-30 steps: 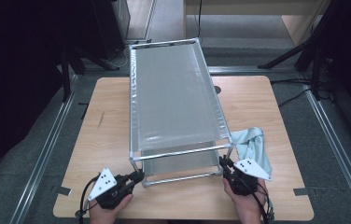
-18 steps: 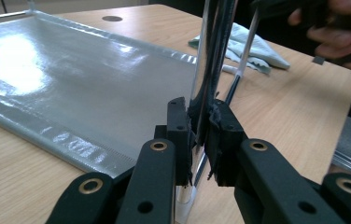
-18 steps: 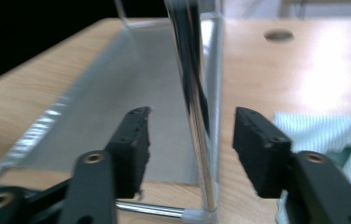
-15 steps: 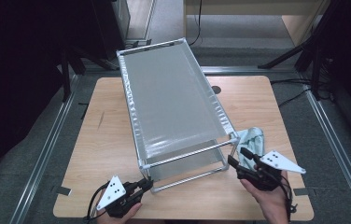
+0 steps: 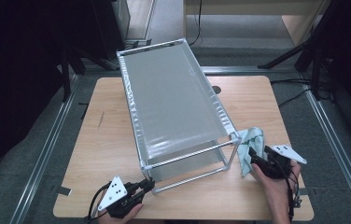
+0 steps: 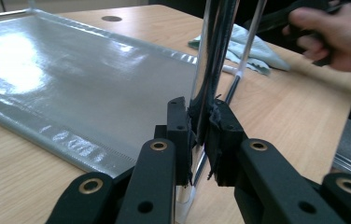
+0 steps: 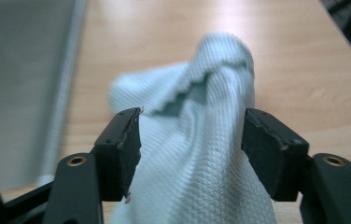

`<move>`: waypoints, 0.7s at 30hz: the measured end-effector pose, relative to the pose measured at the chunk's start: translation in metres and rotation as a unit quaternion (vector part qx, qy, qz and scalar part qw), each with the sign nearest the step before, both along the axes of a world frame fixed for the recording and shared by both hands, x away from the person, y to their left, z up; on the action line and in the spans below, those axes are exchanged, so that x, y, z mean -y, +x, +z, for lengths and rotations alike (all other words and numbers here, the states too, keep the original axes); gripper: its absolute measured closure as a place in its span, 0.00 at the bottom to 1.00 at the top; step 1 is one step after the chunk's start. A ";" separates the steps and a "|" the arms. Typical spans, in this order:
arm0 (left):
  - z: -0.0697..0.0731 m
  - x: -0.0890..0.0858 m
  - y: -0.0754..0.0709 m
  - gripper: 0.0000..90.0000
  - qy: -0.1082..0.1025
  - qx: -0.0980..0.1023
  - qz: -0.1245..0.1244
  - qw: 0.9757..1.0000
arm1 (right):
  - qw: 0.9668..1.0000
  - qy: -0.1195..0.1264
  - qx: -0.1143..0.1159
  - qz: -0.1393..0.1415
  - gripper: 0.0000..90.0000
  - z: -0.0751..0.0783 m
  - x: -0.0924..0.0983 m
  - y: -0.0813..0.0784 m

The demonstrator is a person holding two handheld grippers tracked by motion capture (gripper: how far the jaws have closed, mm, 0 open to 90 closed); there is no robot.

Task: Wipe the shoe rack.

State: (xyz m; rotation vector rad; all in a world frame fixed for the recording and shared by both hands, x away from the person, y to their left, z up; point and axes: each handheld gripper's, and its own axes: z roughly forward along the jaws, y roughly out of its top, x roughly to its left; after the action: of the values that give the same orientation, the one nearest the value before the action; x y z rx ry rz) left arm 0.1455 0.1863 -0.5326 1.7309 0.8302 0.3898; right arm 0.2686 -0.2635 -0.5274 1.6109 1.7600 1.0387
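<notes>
We see left gripper (image 6: pixel 200 135) clamped on near corner post of rack (image 5: pixel 173 107), which stands slantwise on table (image 5: pixel 103 135); right gripper (image 7: pixel 192 140) jaws just been opening, standing apart around bunched pale-green cloth (image 7: pixel 201 154) lying just beside rack's right near corner.

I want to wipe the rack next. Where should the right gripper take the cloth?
Grip the raised fold of the cloth, the ridge that stands up from the table. Come from the near side, low and along the ridge; the right gripper already has open jaws on either side of it, and the bunched fold gives them something to pinch.
</notes>
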 end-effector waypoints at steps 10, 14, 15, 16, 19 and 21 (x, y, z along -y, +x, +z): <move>0.003 0.001 -0.003 0.84 -0.018 0.002 -0.032 0.999 | 0.997 -0.058 -0.048 -0.024 0.50 -0.024 -0.011 0.019; 0.003 0.003 -0.004 0.89 -0.011 0.007 -0.036 0.999 | 0.997 -0.052 -0.048 -0.028 0.78 -0.023 -0.005 0.015; 0.003 0.004 -0.004 0.90 -0.005 0.008 -0.034 0.999 | 0.997 -0.047 -0.050 -0.027 0.82 -0.022 -0.004 0.014; 0.003 0.005 -0.004 0.90 -0.004 0.009 -0.034 0.999 | 0.997 -0.045 -0.055 -0.024 0.84 -0.021 -0.003 0.013; 0.003 0.008 -0.003 0.90 -0.004 0.009 -0.036 0.999 | 0.998 -0.039 -0.047 -0.007 0.85 -0.014 -0.006 0.007; 0.003 0.010 -0.002 0.90 -0.003 0.009 -0.038 0.999 | 0.999 -0.025 -0.027 0.001 0.85 -0.002 -0.010 0.002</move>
State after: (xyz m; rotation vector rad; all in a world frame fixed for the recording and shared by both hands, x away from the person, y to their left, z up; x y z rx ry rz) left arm 0.1439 0.1761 -0.5294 1.7447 0.7500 0.3499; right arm 0.2702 -0.2538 -0.5294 1.6213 1.8085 0.9515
